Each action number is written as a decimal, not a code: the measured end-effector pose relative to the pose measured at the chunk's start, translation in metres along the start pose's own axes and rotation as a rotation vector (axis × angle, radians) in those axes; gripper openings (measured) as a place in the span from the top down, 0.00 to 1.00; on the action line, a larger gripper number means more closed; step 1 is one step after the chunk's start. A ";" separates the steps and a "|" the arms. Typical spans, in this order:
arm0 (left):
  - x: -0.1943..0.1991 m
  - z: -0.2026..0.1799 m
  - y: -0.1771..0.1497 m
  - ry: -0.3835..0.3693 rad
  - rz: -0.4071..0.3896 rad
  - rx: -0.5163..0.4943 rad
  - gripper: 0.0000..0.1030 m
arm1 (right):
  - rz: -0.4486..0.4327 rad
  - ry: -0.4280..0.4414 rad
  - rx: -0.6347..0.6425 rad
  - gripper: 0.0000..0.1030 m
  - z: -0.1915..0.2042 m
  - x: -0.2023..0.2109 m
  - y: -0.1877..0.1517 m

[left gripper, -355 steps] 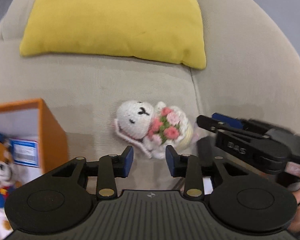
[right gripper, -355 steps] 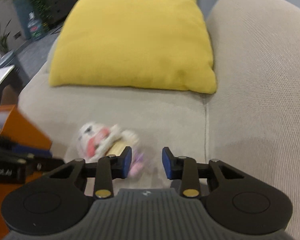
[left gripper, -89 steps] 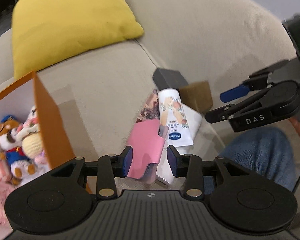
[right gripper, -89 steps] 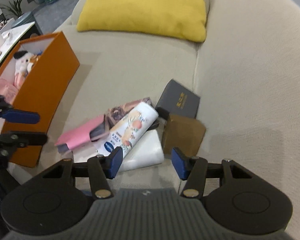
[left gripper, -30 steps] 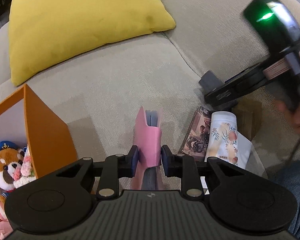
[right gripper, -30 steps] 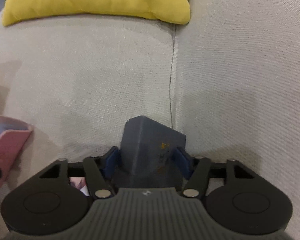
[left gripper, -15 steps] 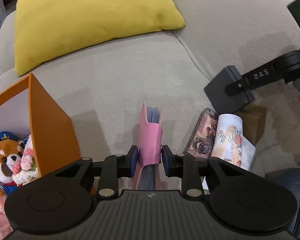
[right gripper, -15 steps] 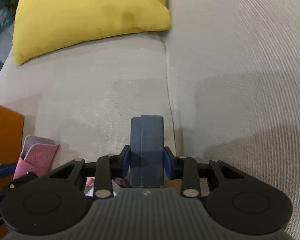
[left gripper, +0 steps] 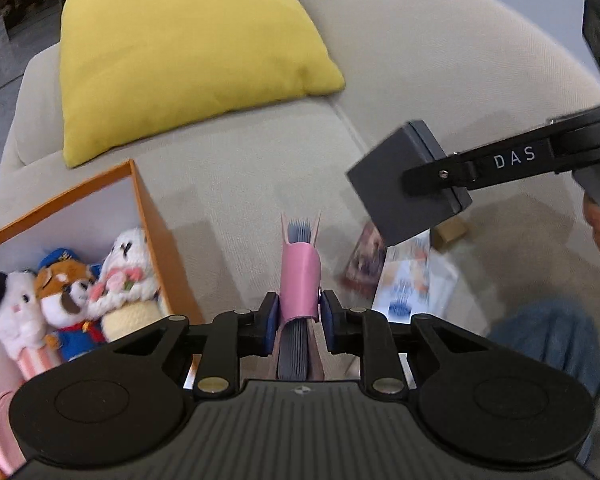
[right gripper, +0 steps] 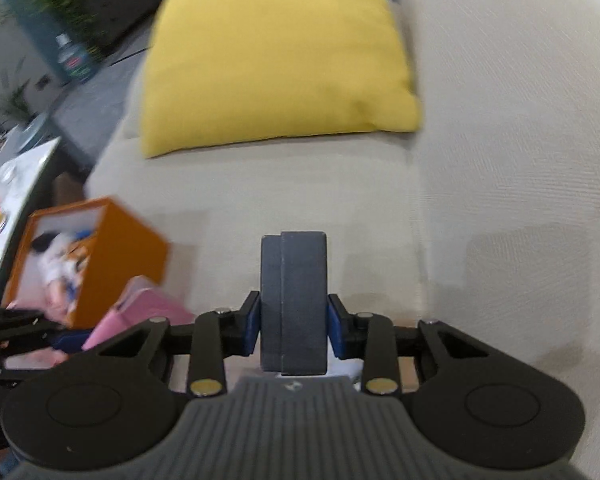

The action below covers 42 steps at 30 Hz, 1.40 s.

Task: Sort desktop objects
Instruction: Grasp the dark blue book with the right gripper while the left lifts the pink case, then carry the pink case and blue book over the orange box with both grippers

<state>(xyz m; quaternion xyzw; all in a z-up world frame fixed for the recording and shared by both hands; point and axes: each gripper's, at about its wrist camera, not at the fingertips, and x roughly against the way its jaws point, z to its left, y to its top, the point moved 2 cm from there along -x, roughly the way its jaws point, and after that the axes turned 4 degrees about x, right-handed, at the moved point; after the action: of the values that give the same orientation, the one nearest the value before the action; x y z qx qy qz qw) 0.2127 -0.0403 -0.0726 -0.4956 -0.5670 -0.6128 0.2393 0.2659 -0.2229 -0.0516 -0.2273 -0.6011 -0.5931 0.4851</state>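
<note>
My left gripper [left gripper: 299,316] is shut on a pink card holder [left gripper: 300,276] with grey pages, held above the sofa seat just right of the orange box [left gripper: 162,236]. My right gripper [right gripper: 293,326] is shut on a dark grey box [right gripper: 293,300], held in the air; the grey box also shows in the left wrist view [left gripper: 400,184] at the right. The orange box, also in the right wrist view [right gripper: 120,256], holds several plush toys [left gripper: 76,280]. A lotion tube [left gripper: 404,280], a picture card [left gripper: 364,256] and a brown box [left gripper: 452,230] lie on the seat.
A yellow cushion [left gripper: 188,52] leans at the back of the beige sofa [left gripper: 240,184]. A person's blue-jeaned knee [left gripper: 548,340] is at the lower right. A white table [right gripper: 12,188] with small items stands left of the sofa.
Both grippers have risen with their loads. The left one has moved nearer the orange box, so more of the plush toys show. The grey box is higher above the seat.
</note>
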 end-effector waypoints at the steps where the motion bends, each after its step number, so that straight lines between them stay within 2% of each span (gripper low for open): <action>1: -0.003 -0.002 -0.004 0.013 0.011 -0.009 0.75 | 0.002 0.008 0.015 0.65 0.008 -0.002 -0.004; 8: -0.032 -0.021 -0.028 0.098 0.041 -0.109 0.75 | 0.025 0.028 0.062 0.65 0.039 -0.028 -0.038; 15: -0.063 -0.046 -0.029 0.147 0.037 -0.162 0.75 | -0.009 0.021 0.029 0.65 0.020 -0.024 -0.038; 20: -0.062 -0.050 -0.033 0.161 0.041 -0.178 0.73 | 0.003 0.084 -0.013 0.65 0.007 -0.029 -0.048; 25: -0.059 -0.045 -0.043 0.169 0.076 -0.160 0.65 | 0.004 0.100 -0.013 0.65 0.008 -0.038 -0.051; 28: -0.058 -0.046 -0.054 0.202 0.089 -0.183 0.49 | -0.004 0.103 -0.008 0.65 0.011 -0.037 -0.050; 29: -0.058 -0.047 -0.058 0.209 0.094 -0.199 0.49 | -0.007 0.102 -0.004 0.65 0.012 -0.037 -0.051; 33: -0.061 -0.050 -0.074 0.248 0.123 -0.270 0.49 | -0.003 0.118 -0.007 0.65 0.016 -0.039 -0.053; 37: -0.059 -0.057 -0.083 0.286 0.119 -0.353 0.49 | 0.015 0.138 -0.026 0.65 0.017 -0.043 -0.056; 40: -0.053 -0.063 -0.089 0.299 0.112 -0.434 0.67 | 0.021 0.139 -0.026 0.65 0.018 -0.044 -0.057; 42: -0.050 -0.063 -0.082 0.331 0.084 -0.459 0.75 | 0.018 0.143 -0.028 0.65 0.018 -0.042 -0.057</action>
<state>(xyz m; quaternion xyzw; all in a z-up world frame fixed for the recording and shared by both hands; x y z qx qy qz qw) 0.1413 -0.0929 -0.1455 -0.4532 -0.3458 -0.7872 0.2352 0.2302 -0.2041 -0.1126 -0.1965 -0.5542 -0.6119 0.5289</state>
